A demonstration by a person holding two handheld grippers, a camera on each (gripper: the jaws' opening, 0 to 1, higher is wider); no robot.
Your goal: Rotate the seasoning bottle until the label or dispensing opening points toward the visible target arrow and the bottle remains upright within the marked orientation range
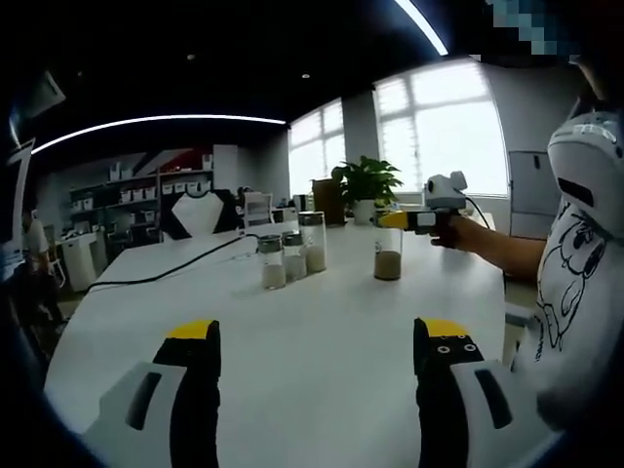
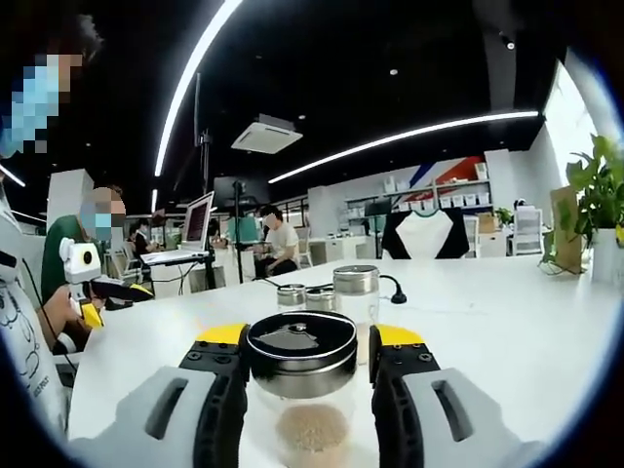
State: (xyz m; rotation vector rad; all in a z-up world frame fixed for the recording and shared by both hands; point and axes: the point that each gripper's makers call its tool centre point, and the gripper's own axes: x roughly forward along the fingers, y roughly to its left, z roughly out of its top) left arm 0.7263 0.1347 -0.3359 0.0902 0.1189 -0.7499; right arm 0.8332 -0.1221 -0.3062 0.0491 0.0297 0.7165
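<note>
white table [image 1: 322, 331] with four shakers [image 1: 272, 261]

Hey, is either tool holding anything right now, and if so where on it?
The right tool grips the seasoning bottle by its glass sides just under the metal cap. The left tool is open, holding nothing.

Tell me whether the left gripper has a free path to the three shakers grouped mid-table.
Probably yes. The left gripper hangs open over bare white table, with nothing between it and the three shakers. The right gripper grips a separate bottle off to one side.
</note>
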